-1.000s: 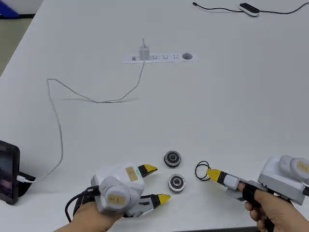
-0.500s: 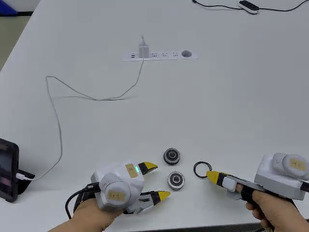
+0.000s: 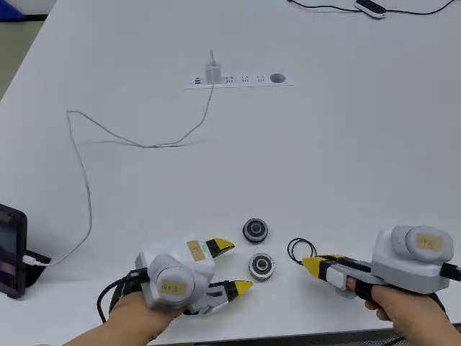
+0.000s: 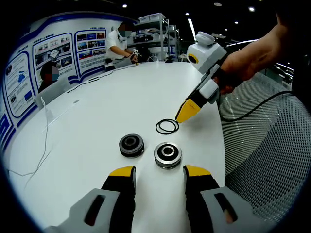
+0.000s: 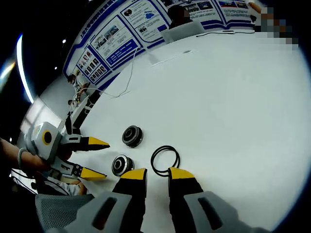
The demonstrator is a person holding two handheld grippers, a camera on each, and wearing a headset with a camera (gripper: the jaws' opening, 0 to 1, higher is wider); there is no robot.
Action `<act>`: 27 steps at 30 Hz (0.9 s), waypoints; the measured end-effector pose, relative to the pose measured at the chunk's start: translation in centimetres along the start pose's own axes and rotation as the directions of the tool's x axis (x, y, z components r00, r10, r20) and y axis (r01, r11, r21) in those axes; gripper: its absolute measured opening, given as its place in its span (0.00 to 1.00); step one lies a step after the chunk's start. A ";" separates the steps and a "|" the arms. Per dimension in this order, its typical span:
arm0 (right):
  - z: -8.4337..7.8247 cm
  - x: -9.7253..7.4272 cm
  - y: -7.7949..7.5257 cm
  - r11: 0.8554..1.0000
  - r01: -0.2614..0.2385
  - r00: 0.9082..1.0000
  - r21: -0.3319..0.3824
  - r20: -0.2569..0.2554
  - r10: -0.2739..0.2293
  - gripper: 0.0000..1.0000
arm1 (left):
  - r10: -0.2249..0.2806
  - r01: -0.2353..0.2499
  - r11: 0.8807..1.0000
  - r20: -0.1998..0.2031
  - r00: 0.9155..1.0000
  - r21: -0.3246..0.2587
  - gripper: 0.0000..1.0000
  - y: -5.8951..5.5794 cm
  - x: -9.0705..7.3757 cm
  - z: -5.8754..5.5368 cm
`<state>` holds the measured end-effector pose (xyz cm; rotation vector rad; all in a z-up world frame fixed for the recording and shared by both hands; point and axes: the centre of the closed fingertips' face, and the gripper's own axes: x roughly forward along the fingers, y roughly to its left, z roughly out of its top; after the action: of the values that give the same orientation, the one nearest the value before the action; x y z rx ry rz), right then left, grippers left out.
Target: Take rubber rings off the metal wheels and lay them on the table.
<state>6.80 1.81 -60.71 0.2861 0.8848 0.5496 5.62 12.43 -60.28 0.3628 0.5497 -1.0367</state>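
The jaws of the left gripper [image 3: 234,267] stand wide apart and empty, with the nearer metal wheel [image 3: 261,265] just ahead of them. The jaws of the right gripper [image 3: 311,264] are parted only a little and grip nothing. Just beyond its yellow tips we see the rubber rings [image 3: 301,250], two thin black loops overlapping, flat on the table [image 3: 346,158]. The nearer wheel shows a bright silver rim. The farther metal wheel [image 3: 255,230], just beyond it, looks darker round its edge.

The table is plain white. On the far side lies a power strip [image 3: 238,80] with a white charger [image 3: 213,74], and its cable [image 3: 86,166] runs to a dark-screened device [image 3: 11,252] at the near left. In the left gripper view we see blue-and-white wall boards [image 4: 53,53] and a mesh chair [image 4: 262,160]. We cannot read the boards or the grippers' tan stickers [image 3: 196,254].
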 end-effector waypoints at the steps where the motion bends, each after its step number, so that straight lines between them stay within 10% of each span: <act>1: 0.2 0.1 0.1 1.000 0.002 1.000 -0.015 0.002 -0.002 0.19 | 0.001 -0.001 1.000 0.000 1.000 0.003 0.41 0.0 0.0 0.0; 27: 0.9 0.9 2.1 0.998 -0.058 0.998 0.000 0.018 0.058 0.18 | 0.064 -0.064 0.998 0.046 0.997 -0.011 0.29 2.8 0.8 3.0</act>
<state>7.28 4.09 -59.80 0.3172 0.8607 0.5995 9.19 11.61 -58.20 0.3449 0.4981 -0.9784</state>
